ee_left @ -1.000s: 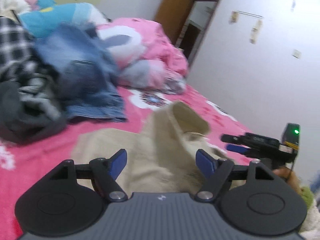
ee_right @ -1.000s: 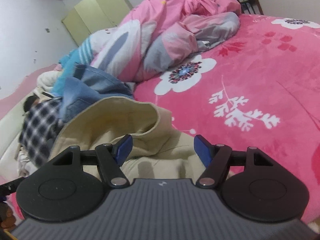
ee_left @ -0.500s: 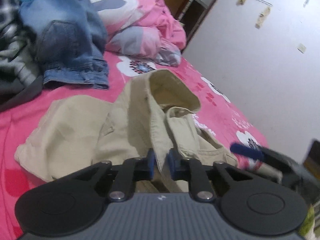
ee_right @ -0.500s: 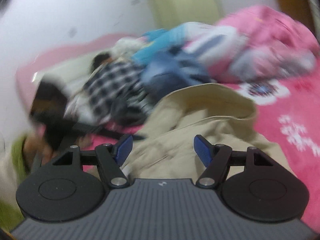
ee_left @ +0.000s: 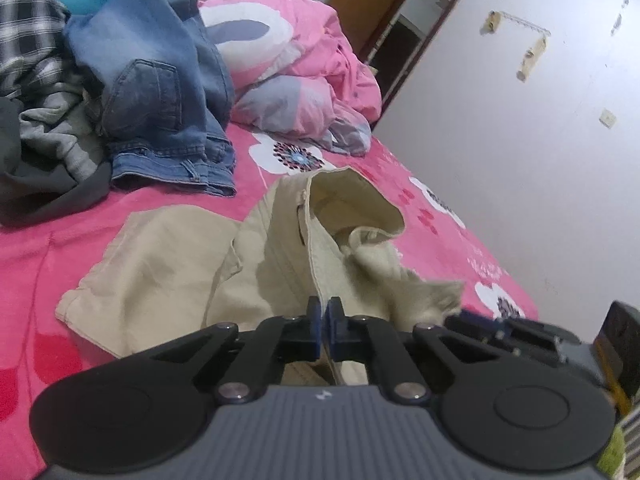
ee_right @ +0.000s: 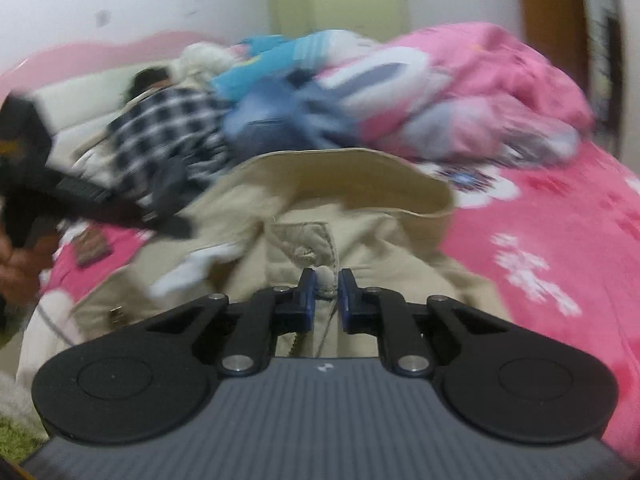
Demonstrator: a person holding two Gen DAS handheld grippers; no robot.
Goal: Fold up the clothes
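Observation:
Beige trousers point(ee_left: 180, 272) lie crumpled on the pink bed point(ee_left: 48, 264), waistband raised in a loop. My left gripper point(ee_left: 324, 312) is shut on the edge of the fly seam near the front of the bed. In the right wrist view the same trousers point(ee_right: 340, 184) fill the middle, and my right gripper point(ee_right: 324, 284) is shut on the waistband tab just below its button. From the left wrist view the right gripper point(ee_left: 500, 326) shows low on the right, touching the trousers. The right wrist view is blurred.
A heap of clothes sits behind the trousers: blue jeans point(ee_left: 160, 92), a plaid shirt point(ee_left: 24, 32) and a dark grey garment point(ee_left: 40, 184). A bunched pink quilt point(ee_left: 300, 60) lies at the back. A white wall point(ee_left: 520, 160) and brown door point(ee_left: 372, 12) border the bed's right.
Both grippers went from open to shut on the trousers: the left closed first on the fly seam, then the right swung round and closed on the waistband tab.

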